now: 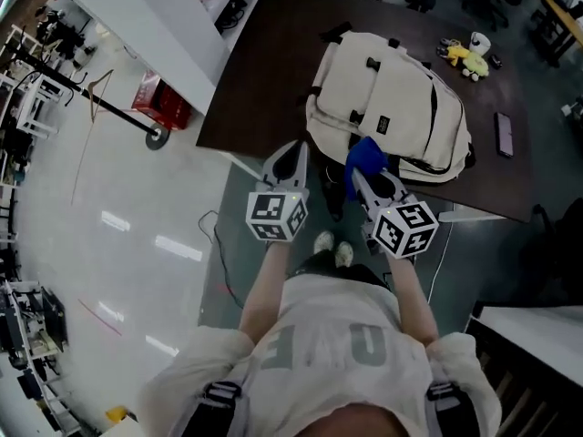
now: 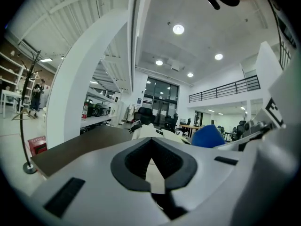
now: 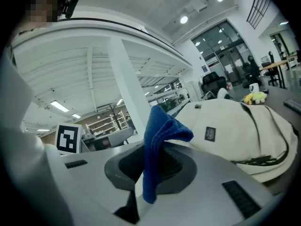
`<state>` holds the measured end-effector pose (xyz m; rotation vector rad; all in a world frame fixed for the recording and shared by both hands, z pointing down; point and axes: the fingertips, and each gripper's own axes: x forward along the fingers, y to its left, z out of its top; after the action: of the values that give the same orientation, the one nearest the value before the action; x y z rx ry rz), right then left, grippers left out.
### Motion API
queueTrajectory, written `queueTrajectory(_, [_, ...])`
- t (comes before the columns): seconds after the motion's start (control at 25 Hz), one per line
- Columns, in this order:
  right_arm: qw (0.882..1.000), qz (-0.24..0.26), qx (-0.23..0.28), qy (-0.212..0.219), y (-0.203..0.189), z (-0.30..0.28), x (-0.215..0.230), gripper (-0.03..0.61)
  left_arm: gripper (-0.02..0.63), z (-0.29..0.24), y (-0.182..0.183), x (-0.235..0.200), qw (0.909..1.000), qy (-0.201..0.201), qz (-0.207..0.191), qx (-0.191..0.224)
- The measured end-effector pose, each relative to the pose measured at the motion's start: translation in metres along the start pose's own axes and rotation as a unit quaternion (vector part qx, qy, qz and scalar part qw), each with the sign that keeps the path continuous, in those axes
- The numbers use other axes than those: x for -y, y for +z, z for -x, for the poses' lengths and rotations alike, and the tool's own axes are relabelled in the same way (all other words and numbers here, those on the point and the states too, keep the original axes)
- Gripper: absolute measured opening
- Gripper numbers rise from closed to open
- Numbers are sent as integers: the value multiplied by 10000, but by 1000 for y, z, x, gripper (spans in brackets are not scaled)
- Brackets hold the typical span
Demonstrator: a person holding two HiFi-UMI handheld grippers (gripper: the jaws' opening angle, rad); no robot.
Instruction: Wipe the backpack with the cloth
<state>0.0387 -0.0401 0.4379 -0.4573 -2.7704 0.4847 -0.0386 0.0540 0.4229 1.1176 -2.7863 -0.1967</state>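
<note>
A cream backpack lies flat on the dark brown table; it also fills the right of the right gripper view as the backpack. My right gripper is shut on a blue cloth, which stands up between its jaws as the cloth, at the backpack's near edge. My left gripper sits beside it at the table's near edge, shut with nothing in it. In the left gripper view the backpack and the blue cloth show just beyond the closed jaws.
A yellow toy, a white cup and a dark phone lie on the table's far right. A white counter runs at the left, with a red box and a stand base on the floor.
</note>
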Motion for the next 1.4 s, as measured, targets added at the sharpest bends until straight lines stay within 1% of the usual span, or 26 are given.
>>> queueTrajectory(0.12, [9991,-15,-303,300,-7,-36,-13,43,-3,-4,-4,-17,9999,85,-47,-55])
queueTrajectory(0.2, [9983,-127,-425,384,-10,-60,-17,43,-3,-5,-8,-26,9998,83,-117,-126])
queueTrajectory(0.28, [9974,-174,-576,404,-16,-82,-20,43,-3,-4,-14,-37,9997,140,-58,-173])
queueTrajectory(0.36, [9967,-136,-724,349,-24,-105,-19,43,-3,-5,-21,-51,9996,216,53,-175])
queueTrajectory(0.44, [9961,-106,-856,186,-33,-124,-12,43,-3,-8,-26,-63,9994,255,136,-174])
queueTrajectory(0.6, [9947,-66,-1011,-153,-46,-144,6,43,-3,-17,-36,-72,9994,190,170,-249])
queueTrajectory(0.72, [9938,-115,-1066,-279,-50,-143,15,43,-3,-22,-40,-67,9993,106,150,-320])
queueTrajectory(0.84, [9928,-230,-1138,-279,-57,-136,22,43,-3,-30,-44,-62,9991,87,71,-405])
queueTrajectory(1.0, [9911,-135,-1292,-301,-64,-117,34,43,-3,-47,-45,-51,9989,128,94,-446])
queueTrajectory(1.16, [9891,-137,-1421,-350,-70,-86,58,43,-3,-65,-51,-23,9987,64,96,-506])
queueTrajectory(1.32, [9885,55,-1478,-302,-72,-62,76,43,-3,-82,-58,15,9982,-127,91,-576])
queueTrajectory(1.4, [9885,26,-1479,-305,-74,-51,82,43,-3,-88,-62,31,9977,-229,54,-635])
